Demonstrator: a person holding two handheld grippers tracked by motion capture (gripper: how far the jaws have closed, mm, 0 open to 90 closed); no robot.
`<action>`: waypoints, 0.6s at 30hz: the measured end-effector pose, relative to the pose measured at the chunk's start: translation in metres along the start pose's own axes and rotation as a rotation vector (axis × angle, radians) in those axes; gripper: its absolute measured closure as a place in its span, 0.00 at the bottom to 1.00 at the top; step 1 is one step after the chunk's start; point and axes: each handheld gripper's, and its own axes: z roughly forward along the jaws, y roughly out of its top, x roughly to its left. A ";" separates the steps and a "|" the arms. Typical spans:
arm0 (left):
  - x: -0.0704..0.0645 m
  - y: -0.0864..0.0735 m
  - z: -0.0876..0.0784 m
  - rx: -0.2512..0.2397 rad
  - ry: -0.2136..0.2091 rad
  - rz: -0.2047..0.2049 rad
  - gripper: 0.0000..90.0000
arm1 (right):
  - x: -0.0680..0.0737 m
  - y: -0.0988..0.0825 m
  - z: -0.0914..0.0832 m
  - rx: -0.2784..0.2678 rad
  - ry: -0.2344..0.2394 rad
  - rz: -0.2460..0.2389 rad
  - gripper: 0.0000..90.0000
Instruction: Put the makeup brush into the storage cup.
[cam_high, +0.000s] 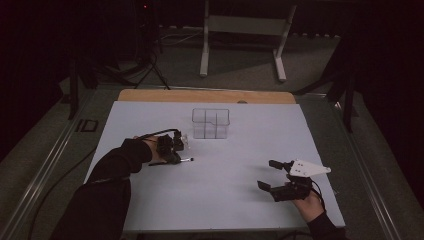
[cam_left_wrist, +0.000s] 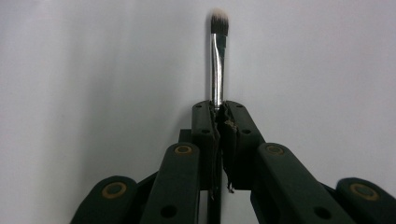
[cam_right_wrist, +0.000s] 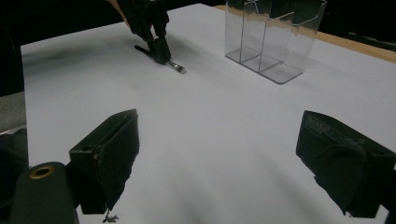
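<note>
At about nine o'clock on the white table (cam_high: 225, 200), the left hand-held gripper (cam_high: 172, 150) is lowered to the surface, a dark-sleeved forearm (cam_high: 107, 172) reaching in behind it. Its jaws are pressed together on a small makeup brush (cam_left_wrist: 217, 60), pinching the silver ferrule just behind the bristles. In the left gripper view the brush runs straight out toward twelve o'clock, its pale tuft clear of the jaws and its dark handle passing back between them. In the high view the brush (cam_high: 186, 160) lies low along the table, the tip pointing toward three o'clock. The right gripper view shows the same hold from across the table, with the brush (cam_right_wrist: 176, 66) jutting out of the closed left hand-held gripper (cam_right_wrist: 159, 49) close to the surface; whether the tip touches the table cannot be told.

Toward twelve o'clock from the brush, near the table's centre line, stands a clear plastic organizer (cam_high: 210, 123) with upright divided compartments; in the right gripper view the organizer (cam_right_wrist: 271, 39) sits at about one o'clock, well apart from the brush.

At about four o'clock on the table, the right hand-held gripper (cam_high: 272, 175) is held in a hand (cam_high: 310, 204), its grey three-cornered plate on top. Its jaws are spread wide with nothing between them, bare table showing in the gap.
</note>
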 end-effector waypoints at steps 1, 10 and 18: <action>0.000 -0.001 -0.002 -0.004 0.016 -0.005 0.95 | 0.000 0.000 0.000 -0.001 -0.001 0.001 0.15; -0.005 -0.001 -0.034 -0.106 0.062 -0.085 0.95 | -0.001 0.000 0.000 0.001 -0.006 0.005 0.15; -0.012 0.000 -0.053 -0.164 0.102 -0.138 0.95 | -0.001 0.000 0.000 0.000 -0.010 0.006 0.15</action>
